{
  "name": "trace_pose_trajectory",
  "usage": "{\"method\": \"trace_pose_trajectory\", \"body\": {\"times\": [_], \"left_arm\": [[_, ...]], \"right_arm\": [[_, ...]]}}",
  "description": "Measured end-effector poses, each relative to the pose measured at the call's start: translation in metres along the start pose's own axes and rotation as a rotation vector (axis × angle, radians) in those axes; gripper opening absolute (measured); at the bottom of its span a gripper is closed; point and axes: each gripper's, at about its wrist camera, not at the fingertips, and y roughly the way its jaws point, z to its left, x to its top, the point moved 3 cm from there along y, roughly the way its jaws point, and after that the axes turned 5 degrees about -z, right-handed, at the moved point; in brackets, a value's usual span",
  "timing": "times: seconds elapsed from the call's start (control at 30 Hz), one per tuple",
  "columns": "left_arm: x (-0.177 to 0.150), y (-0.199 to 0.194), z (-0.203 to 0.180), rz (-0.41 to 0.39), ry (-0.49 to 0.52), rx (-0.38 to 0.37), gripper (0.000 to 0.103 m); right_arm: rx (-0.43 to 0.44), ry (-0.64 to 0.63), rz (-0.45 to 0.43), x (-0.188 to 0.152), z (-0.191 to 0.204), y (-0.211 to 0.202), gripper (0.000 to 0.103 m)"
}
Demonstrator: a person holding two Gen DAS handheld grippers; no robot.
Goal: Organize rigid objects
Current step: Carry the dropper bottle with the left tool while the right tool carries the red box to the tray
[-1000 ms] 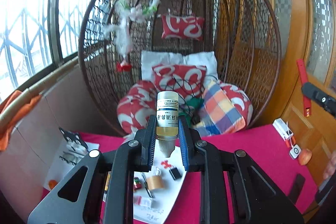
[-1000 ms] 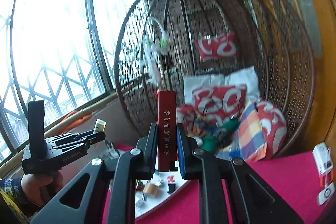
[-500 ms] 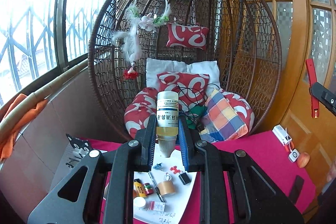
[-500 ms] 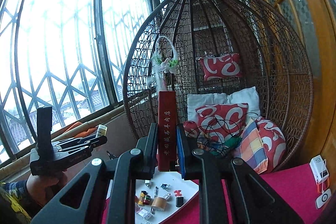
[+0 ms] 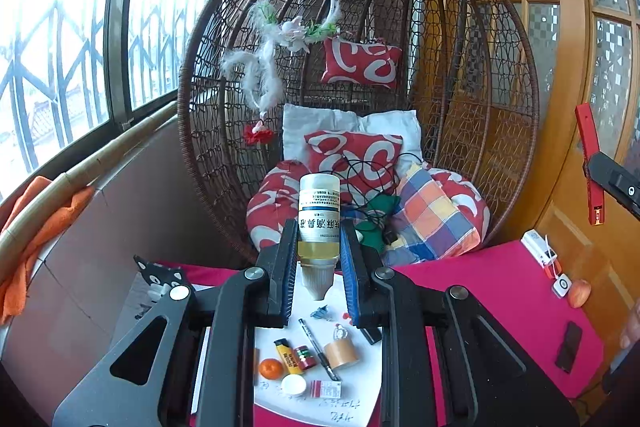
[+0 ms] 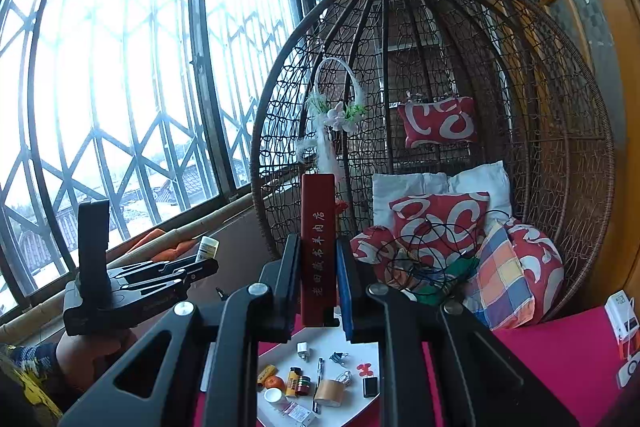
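Note:
My left gripper (image 5: 319,255) is shut on a small bottle of yellow liquid (image 5: 319,219), held nozzle-down above the table. In the right wrist view this gripper (image 6: 206,265) shows at the left with the bottle (image 6: 208,248) at its tip. My right gripper (image 6: 319,267) is shut on a long dark red box with gold lettering (image 6: 317,227), held upright. That red box (image 5: 588,155) also shows at the right edge of the left wrist view. Below both lies a white sheet (image 5: 360,387) with several small items: a pen (image 5: 318,347), an orange (image 5: 271,368), a tape roll (image 5: 340,353).
A pink cloth-covered table (image 5: 500,307) holds a black phone (image 5: 569,346), a white box (image 5: 538,251) and a peach-coloured fruit (image 5: 579,293) at the right. Behind stands a wicker hanging egg chair (image 5: 360,67) full of cushions. Windows are left, a wooden door right.
Both grippers have drawn back from the chair with their loads still held. More of the white sheet and its items shows below the fingers.

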Motion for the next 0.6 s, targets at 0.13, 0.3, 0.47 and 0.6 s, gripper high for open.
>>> {"method": "trace_pose_trajectory", "body": {"times": [0.13, 0.3, 0.47, 0.6], "left_arm": [[-0.004, 0.002, 0.018, 0.012, -0.011, 0.0, 0.02], [-0.008, 0.004, 0.039, 0.024, -0.024, 0.008, 0.02], [-0.015, 0.012, 0.059, 0.049, -0.049, 0.018, 0.02], [-0.02, 0.02, 0.071, 0.07, -0.07, 0.019, 0.019]], "right_arm": [[0.006, -0.002, 0.015, -0.003, 0.012, 0.011, 0.015], [0.016, 0.002, 0.041, -0.009, 0.027, 0.028, 0.015], [0.035, -0.002, 0.078, -0.016, 0.041, 0.048, 0.015], [0.051, 0.002, 0.114, -0.022, 0.049, 0.064, 0.015]]}}
